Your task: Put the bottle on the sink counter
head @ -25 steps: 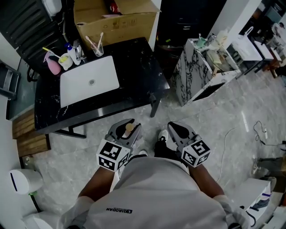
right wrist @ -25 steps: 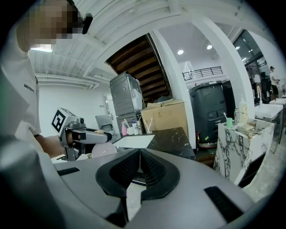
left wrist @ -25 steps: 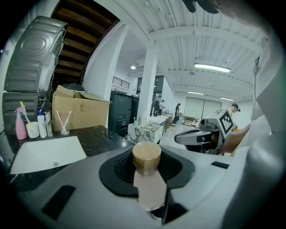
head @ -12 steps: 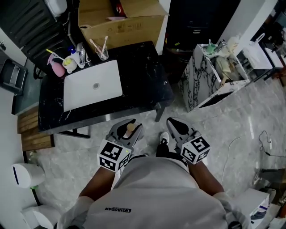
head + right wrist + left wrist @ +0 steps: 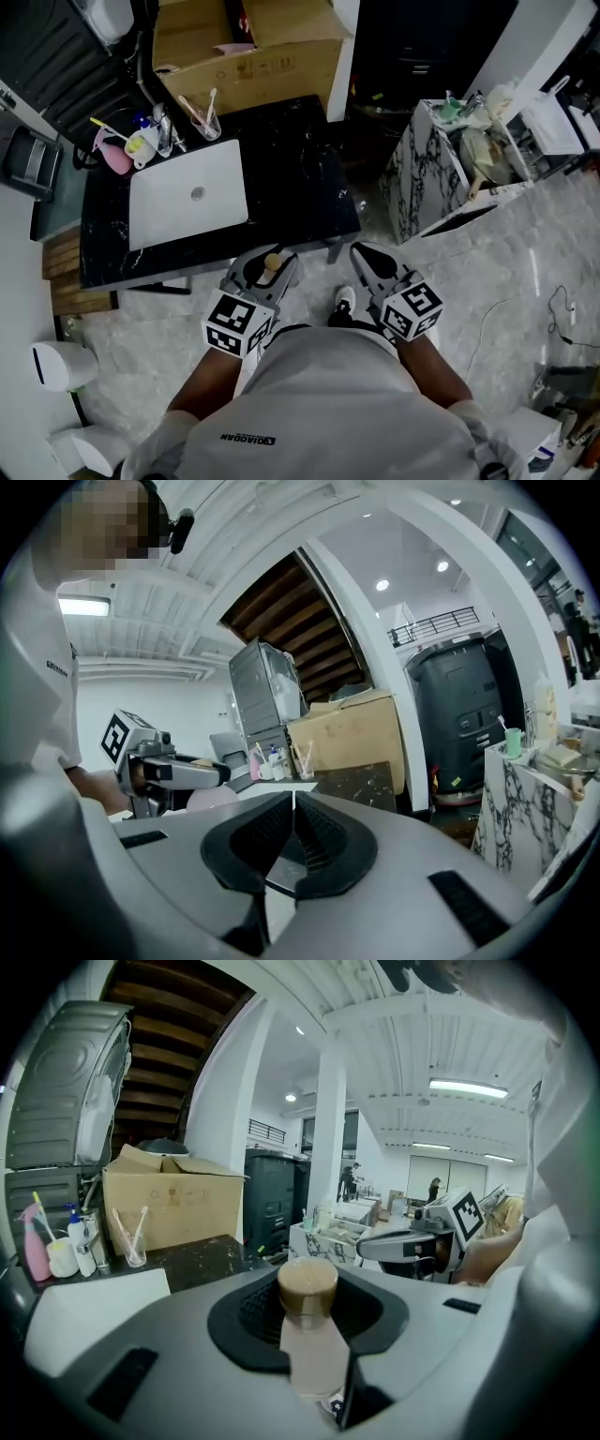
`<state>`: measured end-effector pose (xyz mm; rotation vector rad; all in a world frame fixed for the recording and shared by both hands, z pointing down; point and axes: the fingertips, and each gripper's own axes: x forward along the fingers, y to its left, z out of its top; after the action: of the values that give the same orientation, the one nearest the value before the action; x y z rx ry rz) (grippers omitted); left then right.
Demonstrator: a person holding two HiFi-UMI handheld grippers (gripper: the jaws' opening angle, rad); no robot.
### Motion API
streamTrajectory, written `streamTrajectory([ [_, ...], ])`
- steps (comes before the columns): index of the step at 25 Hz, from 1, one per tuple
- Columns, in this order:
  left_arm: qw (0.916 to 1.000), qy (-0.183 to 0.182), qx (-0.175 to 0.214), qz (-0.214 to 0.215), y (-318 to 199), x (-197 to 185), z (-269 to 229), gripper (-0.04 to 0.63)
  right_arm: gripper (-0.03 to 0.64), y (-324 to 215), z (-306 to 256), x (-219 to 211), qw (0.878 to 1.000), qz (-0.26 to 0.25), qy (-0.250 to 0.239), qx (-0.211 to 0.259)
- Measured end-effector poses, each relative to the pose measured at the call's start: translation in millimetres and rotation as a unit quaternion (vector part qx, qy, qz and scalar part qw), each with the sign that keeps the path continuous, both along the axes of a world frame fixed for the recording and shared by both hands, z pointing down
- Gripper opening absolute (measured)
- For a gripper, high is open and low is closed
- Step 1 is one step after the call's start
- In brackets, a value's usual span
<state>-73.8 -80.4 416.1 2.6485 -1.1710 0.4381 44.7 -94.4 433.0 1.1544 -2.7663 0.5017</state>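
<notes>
A small pale bottle (image 5: 309, 1340) with a tan cap (image 5: 272, 262) stands upright between the jaws of my left gripper (image 5: 267, 265), which is shut on it. I hold it just off the front edge of the black sink counter (image 5: 291, 173), whose white basin (image 5: 187, 195) lies at the left. My right gripper (image 5: 367, 257) is shut with nothing in it, level with the left one and to its right. In the right gripper view the ribbed pads (image 5: 281, 832) meet at their tips.
A pink spray bottle (image 5: 116, 155), cups and a glass with toothbrushes (image 5: 205, 119) stand at the counter's back left. Behind it sits a cardboard box (image 5: 253, 47). A marble-patterned cabinet (image 5: 441, 164) is to the right. A white bin (image 5: 58, 366) stands on the floor at left.
The person has stepped closer to the counter: its front edge now lies right at the two grippers. The left gripper keeps its hold on the bottle.
</notes>
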Motion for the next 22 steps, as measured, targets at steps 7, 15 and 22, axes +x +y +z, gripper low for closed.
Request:
streamTrajectory([
  [7, 0.9998, -0.010, 0.003, -0.016, -40.2, 24.3, -4.6, 0.120, 0.041, -41.4, -1.2, 29.7, 1.000, -0.010, -0.009, 0.001],
  [15, 0.9989, -0.014, 0.008, -0.045, -77.8, 51.8, -8.7, 0.120, 0.041, -83.9, -4.9, 55.1, 0.999, -0.043, -0.012, 0.009],
  [22, 0.9968, -0.008, 0.010, -0.079, -100.6, 61.4, -9.7, 0.120, 0.041, -112.5, -3.6, 63.7, 0.997, -0.072, -0.018, 0.017],
])
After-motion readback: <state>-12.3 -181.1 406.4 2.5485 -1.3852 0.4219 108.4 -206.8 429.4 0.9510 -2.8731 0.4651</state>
